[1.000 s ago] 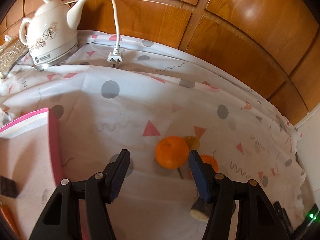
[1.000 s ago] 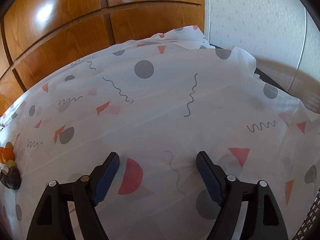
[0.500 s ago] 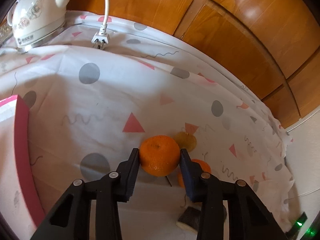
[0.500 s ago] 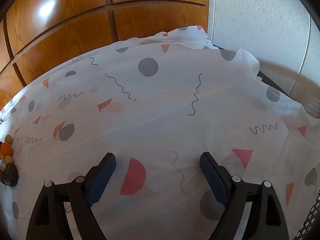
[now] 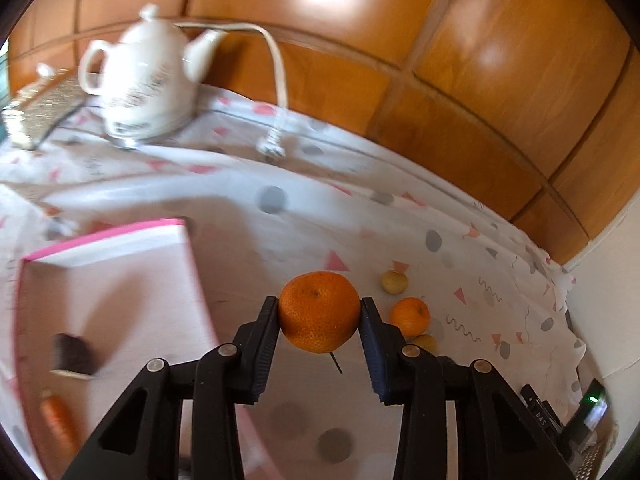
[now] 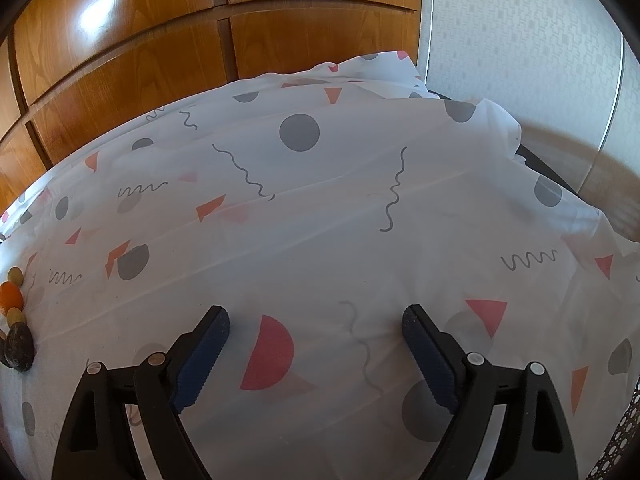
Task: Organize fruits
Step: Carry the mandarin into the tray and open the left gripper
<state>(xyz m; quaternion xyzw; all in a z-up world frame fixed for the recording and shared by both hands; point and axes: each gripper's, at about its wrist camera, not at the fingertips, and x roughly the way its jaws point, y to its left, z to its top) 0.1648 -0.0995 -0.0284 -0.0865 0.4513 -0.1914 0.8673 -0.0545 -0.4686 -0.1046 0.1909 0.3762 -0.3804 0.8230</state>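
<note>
Left wrist view: left gripper (image 5: 319,313) pinching large orange (image 5: 319,311), raised above patterned desk (image 5: 304,220); pink tray (image 5: 112,280) to its left; small orange (image 5: 409,316) to its right.
Right wrist view: right gripper (image 6: 316,342) spread wide, holding nothing, over the cloth.

Two oranges: a large orange (image 5: 319,312) and a small orange (image 5: 409,317). Two small yellowish fruits (image 5: 394,282). One carrot (image 5: 59,417). One kettle (image 5: 145,85). One pink-edged tray (image 5: 110,280). One dark, blurred item (image 5: 74,354), possibly a cut fruit.
</note>
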